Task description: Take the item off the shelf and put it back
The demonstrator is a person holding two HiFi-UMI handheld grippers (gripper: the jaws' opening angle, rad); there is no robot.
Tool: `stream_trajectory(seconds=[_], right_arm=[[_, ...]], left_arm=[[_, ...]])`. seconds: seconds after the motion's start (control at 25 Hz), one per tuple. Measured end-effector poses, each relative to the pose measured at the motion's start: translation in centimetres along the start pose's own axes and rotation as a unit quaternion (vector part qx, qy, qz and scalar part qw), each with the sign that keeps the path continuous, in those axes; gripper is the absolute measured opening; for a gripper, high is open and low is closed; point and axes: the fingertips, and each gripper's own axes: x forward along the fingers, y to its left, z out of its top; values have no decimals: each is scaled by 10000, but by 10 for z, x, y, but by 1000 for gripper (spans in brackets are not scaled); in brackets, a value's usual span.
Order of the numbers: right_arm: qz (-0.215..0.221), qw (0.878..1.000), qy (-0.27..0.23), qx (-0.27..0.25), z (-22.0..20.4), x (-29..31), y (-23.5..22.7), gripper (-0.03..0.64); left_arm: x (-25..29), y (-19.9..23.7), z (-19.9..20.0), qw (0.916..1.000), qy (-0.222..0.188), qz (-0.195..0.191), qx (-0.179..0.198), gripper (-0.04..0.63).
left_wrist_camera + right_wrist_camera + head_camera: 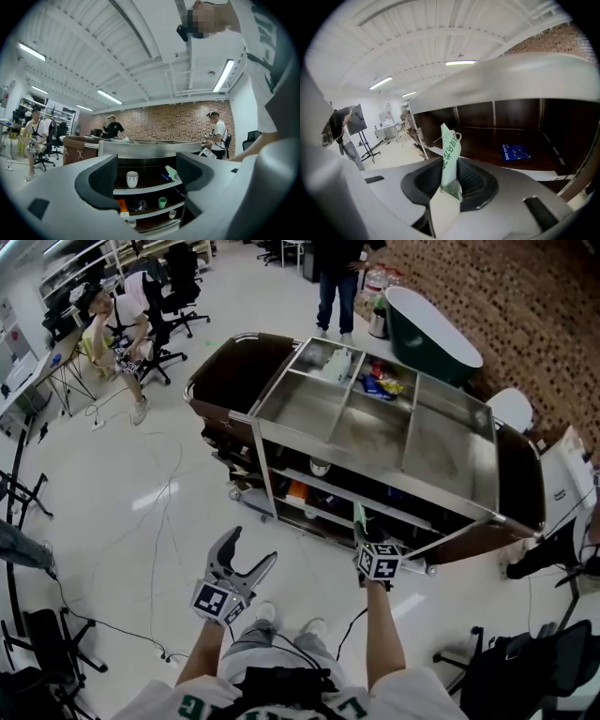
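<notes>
head view looks down on a steel cart (375, 432) on the pale floor (122, 484) just ahead of you. its top is split into shallow compartments, and its open shelves face you. a few coloured packets (380, 382) lie in one far compartment, and the near compartments are bare metal.

your left gripper (253, 547) is held out over the floor, well short of the cart. left gripper view shows its jaws spread wide with nothing between them. through the gap you see the cart's shelves. a white cup (132, 178) sits on the upper one, an orange box (122, 206) and a green cup (162, 202) on the middle one, and a smaller white cup (172, 214) lower down.

your right gripper (361, 535) is just in front of the cart's near edge, apart from it. right gripper view shows its jaws pressed together on a green packet (450, 157). they pinch it near its lower end, so it stands upright and sticks out past the tips. the packet is off the shelf and in the air, in front of the dark upper shelf (487, 140). a blue packet (514, 152) lies flat on that shelf, further in. in head view the green packet shows only as a thin sliver above the marker cube (380, 562).
</notes>
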Motion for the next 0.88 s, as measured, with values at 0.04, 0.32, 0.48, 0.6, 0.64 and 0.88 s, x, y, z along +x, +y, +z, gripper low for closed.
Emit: stream_trajectory(seconds=[0.04,0.32,0.48,0.6,0.64,0.88], right_arm=[[-8,9999,-115,28,4,-19,6,91],[-31,9904,-1257,581,58,-144,46,91],[-156,9863,-1602,350,77,-193,61,91],[-257,9829,-1810,206,86,-216,72,91],[-281,9819,-1867,155,89,-222,76,91],[-366,9749,-2196,-15,102,-250,89,91]], left_arm=[[1,-5,3,10000,-54,-76,1,367],[6,-30,34,9975,-287,-635,146,367],[13,-39,53,9948,-510,-867,158,367],[18,-45,62,9928,-610,-1013,168,367],[20,-48,64,9923,-630,-1056,156,367],[23,-59,66,9898,-643,-1263,111,367]])
